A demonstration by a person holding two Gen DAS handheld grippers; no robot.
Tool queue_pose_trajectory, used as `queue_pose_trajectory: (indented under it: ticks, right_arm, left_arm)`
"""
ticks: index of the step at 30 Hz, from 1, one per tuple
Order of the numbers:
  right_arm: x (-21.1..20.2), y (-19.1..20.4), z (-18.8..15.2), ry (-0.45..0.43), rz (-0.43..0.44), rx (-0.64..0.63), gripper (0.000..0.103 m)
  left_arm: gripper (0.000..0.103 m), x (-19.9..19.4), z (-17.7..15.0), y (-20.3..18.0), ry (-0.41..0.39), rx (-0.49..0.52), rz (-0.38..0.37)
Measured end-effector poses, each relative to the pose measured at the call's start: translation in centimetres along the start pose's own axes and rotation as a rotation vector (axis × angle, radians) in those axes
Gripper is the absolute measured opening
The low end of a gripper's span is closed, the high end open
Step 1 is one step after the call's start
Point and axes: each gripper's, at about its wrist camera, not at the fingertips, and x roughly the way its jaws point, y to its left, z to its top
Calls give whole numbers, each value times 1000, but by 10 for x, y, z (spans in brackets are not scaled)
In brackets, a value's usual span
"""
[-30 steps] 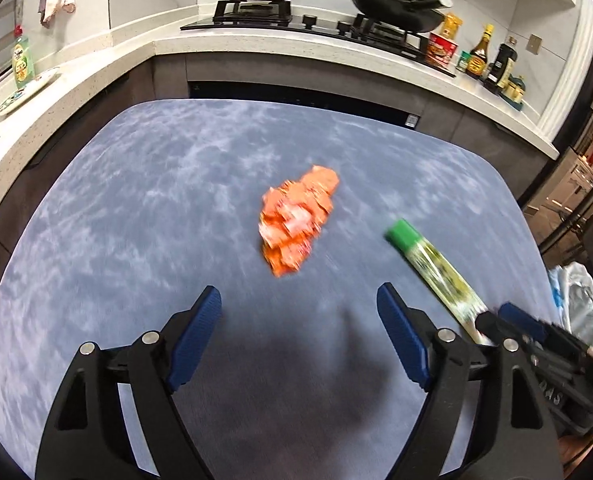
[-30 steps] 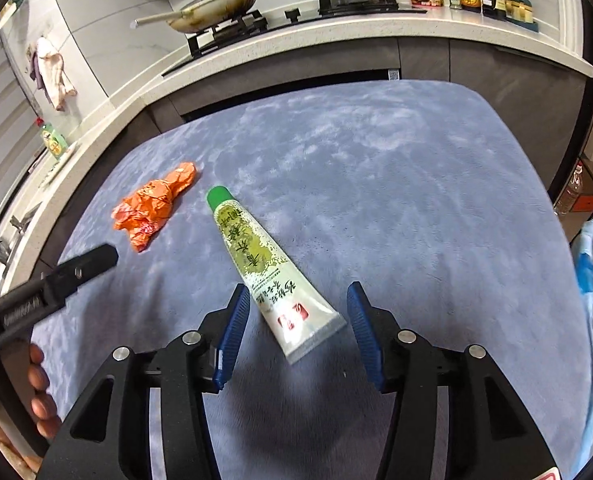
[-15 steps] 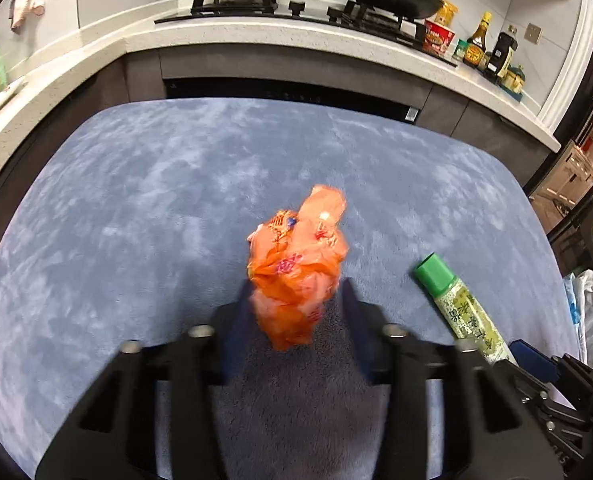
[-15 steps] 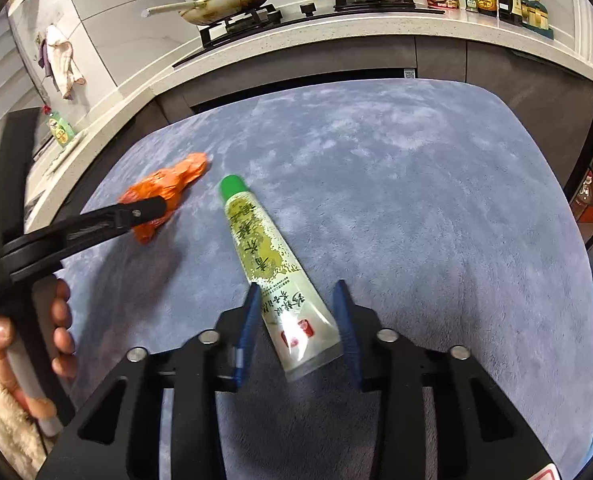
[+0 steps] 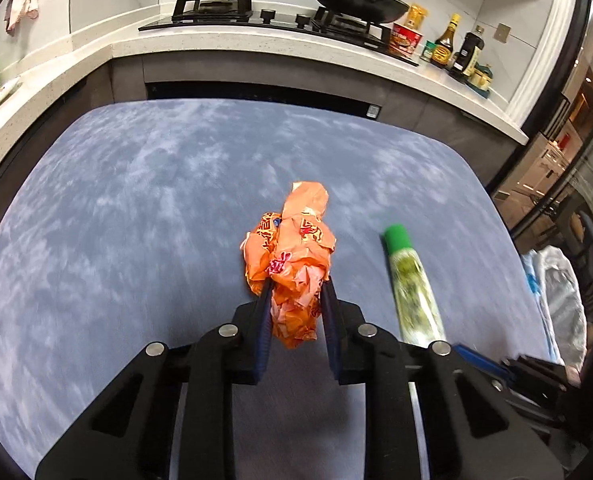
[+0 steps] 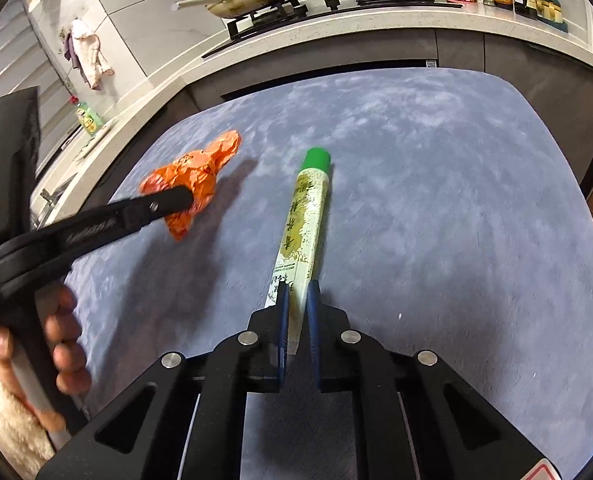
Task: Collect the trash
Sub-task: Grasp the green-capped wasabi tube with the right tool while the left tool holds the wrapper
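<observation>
left gripper [image 5: 296, 300] clamping orange wrapper [image 5: 292, 264] above tabletop [image 5: 116, 220] | right gripper [image 6: 295, 292] pinching tube [image 6: 304, 216] by its tail, cap hanging forward | advice: be keeping both squeezes firm and tube level while carrying to a bin

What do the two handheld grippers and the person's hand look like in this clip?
Both the left gripper and right gripper are matte black plastic linkages with round silver pivot pins and flat blue fingers. Pale lettering runs along the left gripper's side in the right wrist view, too blurred to read. The bare left hand emerges from a fluffy cream sleeve.
</observation>
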Motion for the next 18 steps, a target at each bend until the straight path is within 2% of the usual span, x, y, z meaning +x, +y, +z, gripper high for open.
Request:
queue_pose_trajectory:
  ticks: [4,9,14,16,18]
  right_arm:
    - [4,2,-3,29,48,27,16]
    - [14,10,-9,32,42,25,21]
    - [14,9,-8,30,56,47,13]
    - [11,6,-8,33,78,69,2]
    - [7,4,-10,38,103,87,2]
  left_arm:
    - [22,-12,-17,-5,14,-1,-16]
    - [22,-19,-33,-7,34,-7,-30]
    - [22,-20,-42,-9,51,-11,-44]
    - [22,-21,-45,-12,60,-7,-62]
    - [22,-22,-50,-17,75,0,-91]
